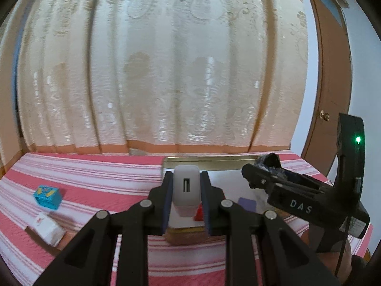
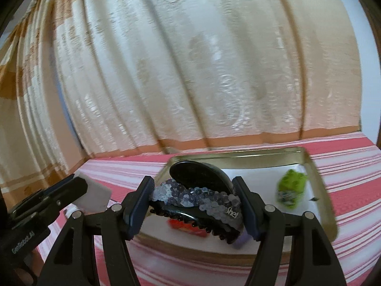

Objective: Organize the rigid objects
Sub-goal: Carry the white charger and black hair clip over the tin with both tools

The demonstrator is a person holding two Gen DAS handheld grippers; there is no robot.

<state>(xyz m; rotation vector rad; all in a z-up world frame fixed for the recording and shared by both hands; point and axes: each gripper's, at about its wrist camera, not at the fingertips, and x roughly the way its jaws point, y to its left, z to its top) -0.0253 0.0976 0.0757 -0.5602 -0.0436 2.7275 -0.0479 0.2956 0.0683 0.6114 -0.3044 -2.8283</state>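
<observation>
My left gripper (image 1: pixel 186 190) is shut on a white USB charger (image 1: pixel 185 188) and holds it over the near edge of a metal tray (image 1: pixel 202 160). My right gripper (image 2: pixel 194 202) is shut on a black hairbrush with a sequin cover (image 2: pixel 197 190) and holds it above the same tray (image 2: pixel 307 157). The right gripper also shows in the left wrist view (image 1: pixel 262 174), over the tray's right side. The left gripper with the charger (image 2: pixel 95 194) shows at the left of the right wrist view. In the tray lie a red item (image 2: pixel 188 226), a purple block (image 1: pixel 247 203) and a green object (image 2: pixel 291 187).
The tray sits on a bed with a pink and white striped cover (image 1: pixel 95 178). A blue box (image 1: pixel 47 195) and a white box (image 1: pixel 48 228) lie on the cover at the left. A cream curtain (image 1: pixel 166 71) hangs behind; a brown door (image 1: pixel 331 95) stands at right.
</observation>
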